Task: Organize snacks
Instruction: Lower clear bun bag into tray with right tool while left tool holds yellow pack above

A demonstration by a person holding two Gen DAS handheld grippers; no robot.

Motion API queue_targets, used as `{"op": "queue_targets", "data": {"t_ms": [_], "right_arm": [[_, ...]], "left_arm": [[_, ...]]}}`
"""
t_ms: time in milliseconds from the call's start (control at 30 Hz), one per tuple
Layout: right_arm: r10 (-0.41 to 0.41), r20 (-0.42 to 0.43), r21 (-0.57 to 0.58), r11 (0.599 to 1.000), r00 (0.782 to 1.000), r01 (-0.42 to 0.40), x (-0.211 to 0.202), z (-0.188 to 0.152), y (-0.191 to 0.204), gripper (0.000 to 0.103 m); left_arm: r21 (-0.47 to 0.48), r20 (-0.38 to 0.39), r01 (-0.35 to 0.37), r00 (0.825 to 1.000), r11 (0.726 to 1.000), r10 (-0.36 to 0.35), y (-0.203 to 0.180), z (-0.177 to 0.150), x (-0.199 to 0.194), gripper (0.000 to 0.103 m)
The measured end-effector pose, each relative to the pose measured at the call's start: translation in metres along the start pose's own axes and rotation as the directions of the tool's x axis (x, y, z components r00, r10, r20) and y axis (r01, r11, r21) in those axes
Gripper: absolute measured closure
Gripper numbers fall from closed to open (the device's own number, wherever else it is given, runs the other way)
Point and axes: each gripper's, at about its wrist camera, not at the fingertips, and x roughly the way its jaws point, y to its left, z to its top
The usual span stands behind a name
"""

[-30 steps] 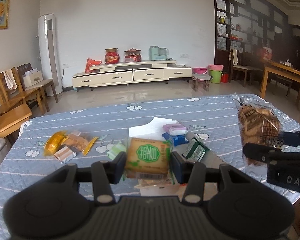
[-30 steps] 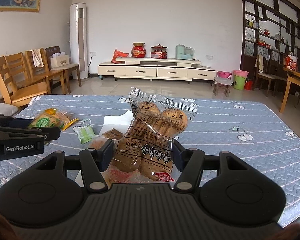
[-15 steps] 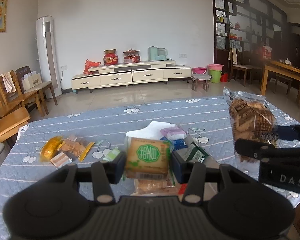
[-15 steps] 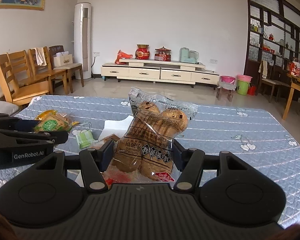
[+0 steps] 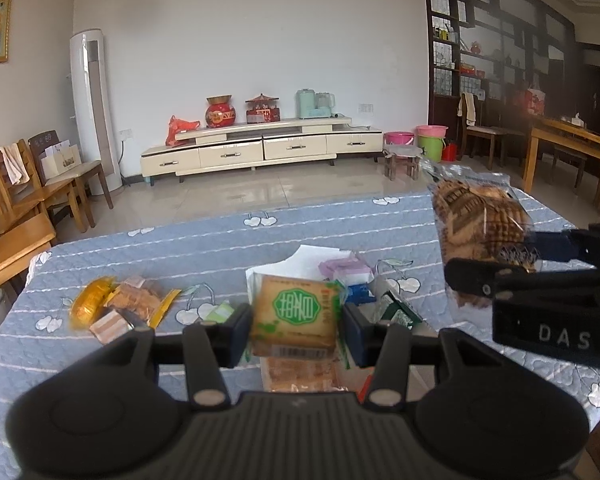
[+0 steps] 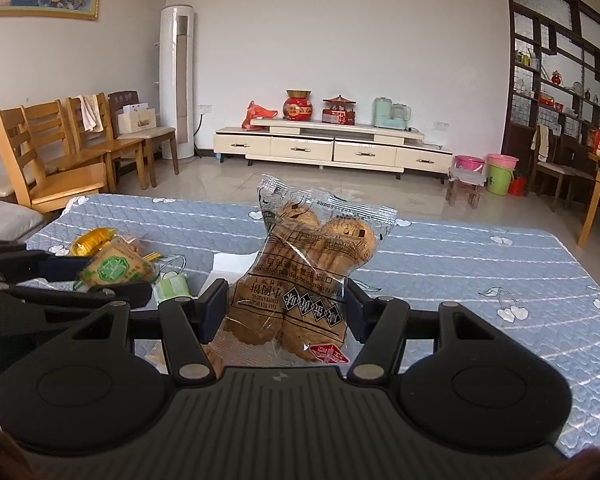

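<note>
Clear biscuit bag upright, pinched by right tongs | left tongs pinch green-logo packet

Blue cherry-print tablecloth, green-logo packet

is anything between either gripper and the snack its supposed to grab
No. The left gripper is already shut on the green-label cracker pack, and the right gripper on the clear biscuit bag; both are held above the table.

Soft daylight, mild haze – fisheye bending, dark corners – no glare
</note>
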Motion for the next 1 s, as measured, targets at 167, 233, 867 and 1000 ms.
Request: {"op": "queue_targets", "data": {"t_ms": [167, 233, 867, 1000], "right_arm": [[0.009, -0.014, -0.016, 1.0, 1.0, -0.009, 0.007, 0.002, -0.002, 0.028], [0.014, -0.021, -0.02, 1.0, 1.0, -0.015, 0.01, 0.003, -0.003, 0.028], [0.062, -0.104, -0.099, 0.993, 0.993, -0.072, 0.041, 0.01, -0.017, 0.028], [0.06, -0.127, -0.118, 0.99, 0.99, -0.076, 0.049, 0.012, -0.02, 0.028]], "left_arm": [[-0.001, -0.015, 0.001, 1.0, 1.0, -0.001, -0.001, -0.001, 0.01, 0.055], [-0.002, -0.021, 0.003, 1.0, 1.0, -0.003, -0.001, -0.002, 0.014, 0.055], [-0.013, -0.069, 0.019, 0.997, 1.0, -0.02, -0.001, -0.002, 0.053, 0.055], [-0.016, -0.081, 0.024, 0.996, 1.0, -0.025, -0.001, -0.003, 0.061, 0.055]]}}
